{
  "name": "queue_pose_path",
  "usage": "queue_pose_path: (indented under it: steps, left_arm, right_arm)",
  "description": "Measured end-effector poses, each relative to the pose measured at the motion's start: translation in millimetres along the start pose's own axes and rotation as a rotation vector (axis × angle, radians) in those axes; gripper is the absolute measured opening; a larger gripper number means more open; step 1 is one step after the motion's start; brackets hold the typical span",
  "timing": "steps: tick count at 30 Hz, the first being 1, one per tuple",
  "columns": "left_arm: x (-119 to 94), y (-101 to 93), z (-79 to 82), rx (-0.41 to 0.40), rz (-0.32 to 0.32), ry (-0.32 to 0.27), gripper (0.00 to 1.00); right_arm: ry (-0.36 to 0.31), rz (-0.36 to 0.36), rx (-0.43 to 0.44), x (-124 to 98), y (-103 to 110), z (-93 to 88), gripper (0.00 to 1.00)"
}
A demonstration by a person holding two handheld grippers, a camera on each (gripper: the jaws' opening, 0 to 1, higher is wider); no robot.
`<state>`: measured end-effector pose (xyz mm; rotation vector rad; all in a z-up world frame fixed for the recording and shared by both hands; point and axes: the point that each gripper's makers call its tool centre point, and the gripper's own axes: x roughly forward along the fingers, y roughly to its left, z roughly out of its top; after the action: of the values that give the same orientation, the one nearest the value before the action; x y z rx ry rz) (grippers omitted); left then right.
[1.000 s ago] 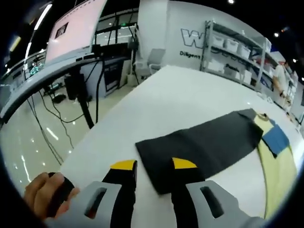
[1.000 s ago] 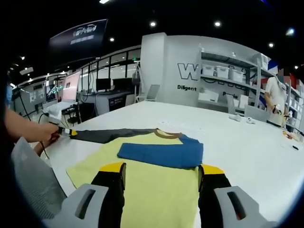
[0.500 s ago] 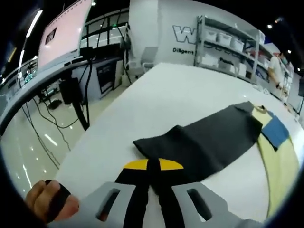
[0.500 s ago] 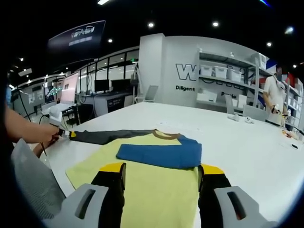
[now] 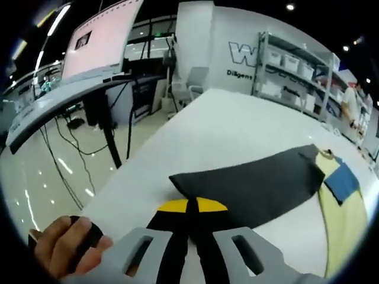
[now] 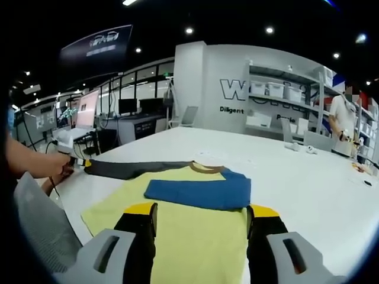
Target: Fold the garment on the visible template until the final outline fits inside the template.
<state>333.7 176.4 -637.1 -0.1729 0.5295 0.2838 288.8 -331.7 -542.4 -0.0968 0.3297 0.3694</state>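
Note:
A shirt with a yellow body (image 6: 195,236), a dark grey sleeve (image 5: 254,186) and a blue sleeve (image 6: 198,190) lies on the white table (image 5: 225,124). The blue sleeve is folded across the chest. The grey sleeve (image 6: 127,169) stretches out sideways, and my left gripper (image 5: 188,207) is shut on its cuff end, lifting it a little. That gripper also appears far left (image 6: 80,162) in the right gripper view, held by a hand. My right gripper (image 6: 201,210) stands open over the yellow body, with nothing between its fingers.
The table's left edge (image 5: 127,171) drops to a glossy floor with desks, cables and a monitor (image 5: 98,38). Shelving with white bins (image 6: 284,94) and a standing person (image 6: 343,124) are at the back right. Small items (image 6: 299,148) lie far on the table.
My left gripper, open around the sleeve end a second ago, has shut on the grey cuff and raised it slightly. The right gripper has stayed put.

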Motion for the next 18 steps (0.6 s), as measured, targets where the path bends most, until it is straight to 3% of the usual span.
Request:
queue_pose_path:
  steps: [5, 9, 12, 18]
  left_arm:
    - [6.9, 1.4, 9.9, 0.038, -0.016, -0.016, 0.00]
    - [13.4, 14.9, 24.9, 0.055, 0.018, -0.043, 0.00]
    - [15.7, 16.8, 25.9, 0.060, 0.016, -0.035, 0.00]
    - [24.8, 22.5, 31.3, 0.147, 0.020, -0.029, 0.00]
  right_arm:
    - [0.001, 0.003, -0.004, -0.3, 0.7, -0.2, 0.62]
    - [0.006, 0.005, -0.006, -0.1, 1.2, -1.1, 0.62]
    - [0.005, 0.005, -0.007, 0.0, 0.8, -0.9, 0.62]
    - [0.012, 0.006, -0.010, 0.6, 0.9, -2.3, 0.62]
